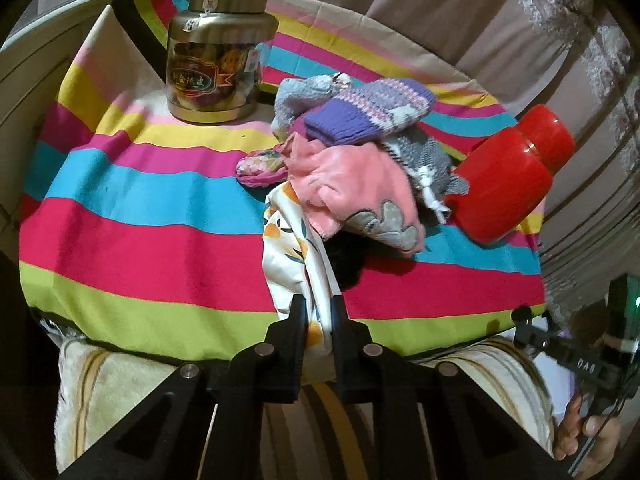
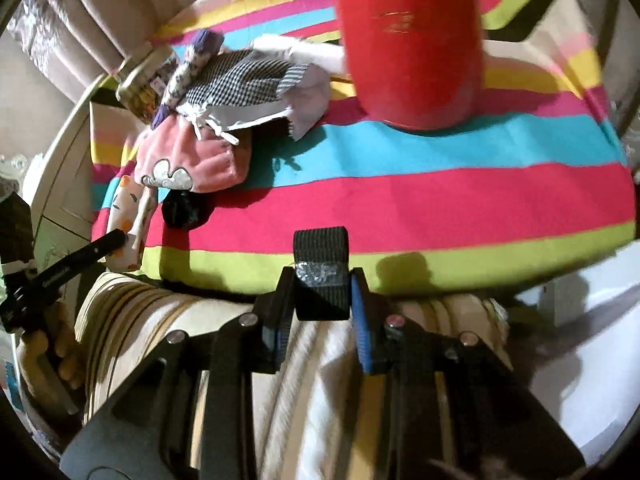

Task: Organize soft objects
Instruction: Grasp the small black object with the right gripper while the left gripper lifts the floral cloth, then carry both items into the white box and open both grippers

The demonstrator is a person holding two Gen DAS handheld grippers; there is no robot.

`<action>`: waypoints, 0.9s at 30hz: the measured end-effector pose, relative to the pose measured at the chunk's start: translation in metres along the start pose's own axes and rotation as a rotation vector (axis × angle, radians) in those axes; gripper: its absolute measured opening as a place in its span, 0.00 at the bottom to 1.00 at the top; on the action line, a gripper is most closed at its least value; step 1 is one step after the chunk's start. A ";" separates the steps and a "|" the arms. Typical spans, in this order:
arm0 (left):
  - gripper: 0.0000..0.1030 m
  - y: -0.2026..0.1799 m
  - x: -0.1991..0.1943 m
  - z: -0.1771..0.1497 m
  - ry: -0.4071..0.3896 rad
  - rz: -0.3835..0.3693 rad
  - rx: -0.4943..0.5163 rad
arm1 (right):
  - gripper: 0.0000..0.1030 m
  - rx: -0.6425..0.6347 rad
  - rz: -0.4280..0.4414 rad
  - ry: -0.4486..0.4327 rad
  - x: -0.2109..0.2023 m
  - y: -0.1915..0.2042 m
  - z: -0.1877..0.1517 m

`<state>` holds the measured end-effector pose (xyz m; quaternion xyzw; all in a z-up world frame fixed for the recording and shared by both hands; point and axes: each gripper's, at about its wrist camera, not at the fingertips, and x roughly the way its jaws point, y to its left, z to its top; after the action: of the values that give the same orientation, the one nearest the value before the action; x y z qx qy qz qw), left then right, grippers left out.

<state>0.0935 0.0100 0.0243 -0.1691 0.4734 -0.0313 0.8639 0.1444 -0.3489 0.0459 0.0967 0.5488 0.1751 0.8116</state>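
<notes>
A heap of soft things lies on the striped tablecloth (image 1: 140,240): a purple knit piece (image 1: 368,114), a pink fleece piece (image 1: 352,184), a grey knit piece (image 1: 428,160) and a white floral cloth (image 1: 292,248). My left gripper (image 1: 318,312) is shut on the white floral cloth at the table's near edge. In the right wrist view the heap (image 2: 224,92) sits far left. My right gripper (image 2: 322,280) is shut on a black ribbed strap (image 2: 320,248) near the table's front edge. The left gripper (image 2: 116,240) also shows there, on the floral cloth (image 2: 124,208).
A gold-lidded clear jar (image 1: 216,64) stands at the back left. A red canister (image 1: 516,172) lies on its side at the right, large in the right wrist view (image 2: 412,40). A small black object (image 2: 184,208) lies under the pink piece. A striped cushion (image 1: 120,392) lies below the table edge.
</notes>
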 end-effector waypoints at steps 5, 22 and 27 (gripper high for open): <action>0.12 -0.017 -0.017 -0.005 -0.025 -0.039 0.022 | 0.30 0.045 -0.016 -0.041 -0.021 -0.010 -0.025; 0.12 -0.184 -0.015 -0.041 0.099 -0.322 0.314 | 0.30 0.229 -0.249 -0.015 -0.074 -0.132 -0.132; 0.12 -0.265 0.008 -0.072 0.214 -0.423 0.478 | 0.30 0.258 -0.294 0.028 -0.073 -0.155 -0.161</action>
<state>0.0664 -0.2600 0.0673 -0.0518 0.4953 -0.3376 0.7988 -0.0011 -0.5261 -0.0069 0.1161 0.5862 -0.0157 0.8017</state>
